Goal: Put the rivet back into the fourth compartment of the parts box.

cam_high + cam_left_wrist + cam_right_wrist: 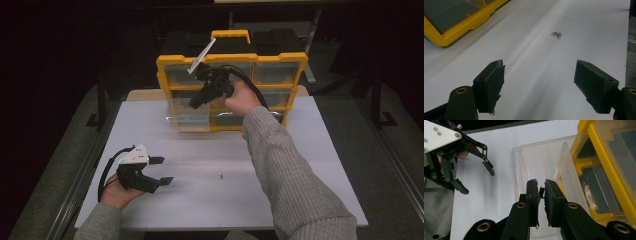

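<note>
The left gripper [161,171] rests low at the near left of the white table [310,165], its jaws spread wide with nothing between them; a small cluster of screws [219,175] lies apart to its right on the bare surface; farther off, the right gripper [195,104] has its jaws drawn narrow, clamped on the front wall of a clear plastic drawer [536,167] pulled partly out of the yellow parts organizer [165,75] standing at the table's far edge.

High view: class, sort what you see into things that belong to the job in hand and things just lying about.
In the job:
- drawer, pulled out
- organizer
- right gripper, closed on the drawer's front wall

Lying about:
- screws
- left gripper, open
- table
</note>
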The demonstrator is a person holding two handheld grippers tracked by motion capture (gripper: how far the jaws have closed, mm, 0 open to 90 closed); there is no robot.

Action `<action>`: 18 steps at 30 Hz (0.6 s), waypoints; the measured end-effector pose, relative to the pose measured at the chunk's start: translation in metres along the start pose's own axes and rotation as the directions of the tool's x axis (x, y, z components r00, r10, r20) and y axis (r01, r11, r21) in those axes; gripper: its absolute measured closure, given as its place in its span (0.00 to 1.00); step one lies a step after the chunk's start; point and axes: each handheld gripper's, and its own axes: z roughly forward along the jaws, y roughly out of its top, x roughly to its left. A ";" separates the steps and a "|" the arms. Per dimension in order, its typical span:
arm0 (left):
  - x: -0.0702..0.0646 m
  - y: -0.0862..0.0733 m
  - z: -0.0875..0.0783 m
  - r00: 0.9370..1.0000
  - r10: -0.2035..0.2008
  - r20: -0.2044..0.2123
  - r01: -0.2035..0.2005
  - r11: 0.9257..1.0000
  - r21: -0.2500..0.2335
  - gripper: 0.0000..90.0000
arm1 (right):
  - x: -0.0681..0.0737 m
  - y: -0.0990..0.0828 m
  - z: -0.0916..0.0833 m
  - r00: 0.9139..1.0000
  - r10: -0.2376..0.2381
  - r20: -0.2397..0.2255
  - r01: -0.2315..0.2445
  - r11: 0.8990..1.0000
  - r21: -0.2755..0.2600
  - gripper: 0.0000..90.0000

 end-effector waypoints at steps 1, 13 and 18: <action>0.000 0.000 0.000 1.000 0.003 0.001 -0.003 1.000 0.001 0.26 | 0.000 0.000 0.002 1.000 -0.004 0.003 0.004 1.000 0.006 0.89; 0.000 0.000 -0.001 1.000 -0.001 0.002 0.001 1.000 -0.005 0.26 | -0.004 0.001 0.017 1.000 0.011 0.015 -0.012 0.999 0.039 0.83; 0.000 0.000 -0.001 1.000 0.004 0.000 -0.004 1.000 -0.005 0.26 | -0.004 -0.002 0.006 1.000 0.011 0.020 -0.011 1.000 0.022 0.84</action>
